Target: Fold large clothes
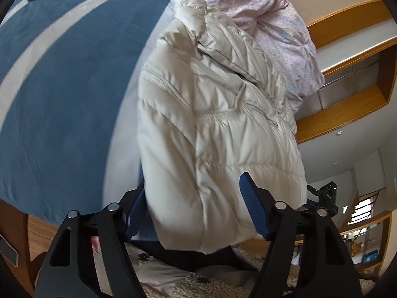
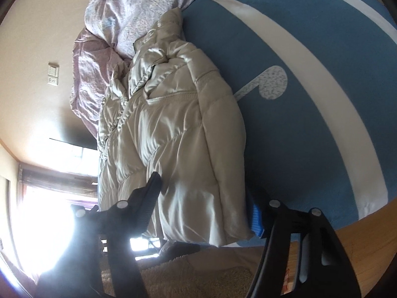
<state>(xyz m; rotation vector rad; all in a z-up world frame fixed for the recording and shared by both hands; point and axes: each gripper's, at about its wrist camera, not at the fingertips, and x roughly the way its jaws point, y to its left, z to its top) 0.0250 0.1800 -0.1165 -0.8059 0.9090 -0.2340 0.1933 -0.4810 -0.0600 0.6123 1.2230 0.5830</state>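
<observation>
Nearest, in the left wrist view, the left claw [image 1: 196, 206] straddles the lower hem of a cream puffer jacket [image 1: 211, 114]; one blue pad [image 1: 254, 206] lies on top of the padded fabric while the other sits at the jacket's left edge, half hidden by it; the jaws stand well apart with the thick hem between them, and whether they pinch it firmly cannot be told. Likewise, in the right wrist view, the right claw [image 2: 203, 203] brackets the same hem from the other corner; its dark finger [image 2: 151, 196] rests on the upper surface and its blue pad [image 2: 256, 221] sits against the jacket's outer side edge; here too the jaws are apart around the hem, with the firmness of the grip unclear. Beyond both claws the jacket stretches away lengthwise, folded narrow, its collar end farthest off; it lies on a bed with a blue cover [image 2: 310, 49] crossed by pale stripes, its hem at the bed's near edge. Farther still, a crumpled pink duvet [image 1: 260, 7] is heaped against the jacket's collar end.
</observation>
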